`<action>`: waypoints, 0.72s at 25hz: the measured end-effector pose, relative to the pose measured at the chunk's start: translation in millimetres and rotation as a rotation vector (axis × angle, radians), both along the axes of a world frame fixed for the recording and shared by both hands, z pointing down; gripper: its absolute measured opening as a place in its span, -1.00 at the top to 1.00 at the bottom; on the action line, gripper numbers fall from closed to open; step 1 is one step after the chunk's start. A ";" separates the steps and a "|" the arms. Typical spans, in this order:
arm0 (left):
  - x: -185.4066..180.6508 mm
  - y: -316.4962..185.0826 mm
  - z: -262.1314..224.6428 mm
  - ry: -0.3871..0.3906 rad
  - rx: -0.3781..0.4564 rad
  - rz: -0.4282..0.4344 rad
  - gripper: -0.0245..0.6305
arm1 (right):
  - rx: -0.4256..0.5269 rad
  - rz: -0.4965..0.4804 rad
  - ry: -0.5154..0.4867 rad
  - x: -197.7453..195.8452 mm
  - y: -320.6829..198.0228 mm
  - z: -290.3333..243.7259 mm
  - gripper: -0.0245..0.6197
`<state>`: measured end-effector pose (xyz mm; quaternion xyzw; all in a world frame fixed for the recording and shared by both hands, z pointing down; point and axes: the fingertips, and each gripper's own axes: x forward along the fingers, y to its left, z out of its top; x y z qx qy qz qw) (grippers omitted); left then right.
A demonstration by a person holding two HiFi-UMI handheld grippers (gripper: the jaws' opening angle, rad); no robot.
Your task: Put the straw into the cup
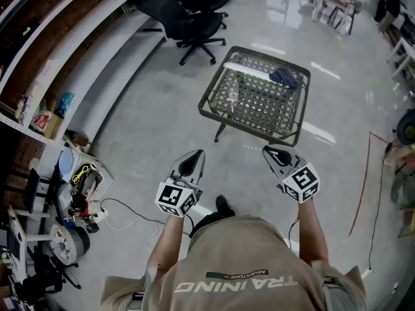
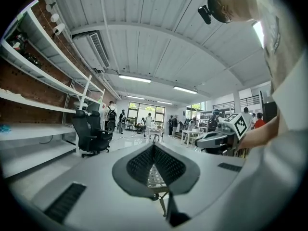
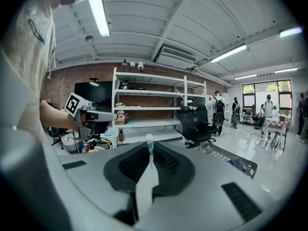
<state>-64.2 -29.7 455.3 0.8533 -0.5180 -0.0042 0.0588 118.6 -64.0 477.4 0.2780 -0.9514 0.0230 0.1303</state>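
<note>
A clear cup (image 1: 233, 94) stands upright on the left half of a black mesh table (image 1: 214, 86) ahead of me. My right gripper (image 1: 275, 155) is shut on a white straw with a teal tip (image 3: 149, 150), which sticks up between its pads. My left gripper (image 1: 192, 163) is held beside it, shut with nothing in it. Both are well short of the table's near edge, above the floor. In the left gripper view the left gripper (image 2: 154, 148) points level at the table (image 2: 155, 177). The right gripper view shows the table (image 3: 231, 160) off to the right.
On the table lie a white strip (image 1: 249, 70) and a dark blue object (image 1: 284, 78). A black office chair (image 1: 188, 18) stands behind the table. Shelves (image 1: 58, 76) and floor clutter (image 1: 78, 193) line the left. A red cable (image 1: 363, 180) runs along the right.
</note>
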 end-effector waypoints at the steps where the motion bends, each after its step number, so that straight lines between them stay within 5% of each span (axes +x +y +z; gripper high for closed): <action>1: -10.4 -8.4 -0.9 -0.003 0.000 0.008 0.87 | 0.001 0.010 -0.006 -9.8 -6.5 -1.6 0.81; 4: -37.4 -30.6 3.6 -0.007 -0.017 0.031 0.87 | -0.007 0.041 -0.026 -34.8 -24.3 0.5 0.81; 18: -51.3 -100.0 16.4 0.050 -0.077 0.098 0.87 | -0.066 0.066 0.036 -55.2 -80.0 3.5 0.81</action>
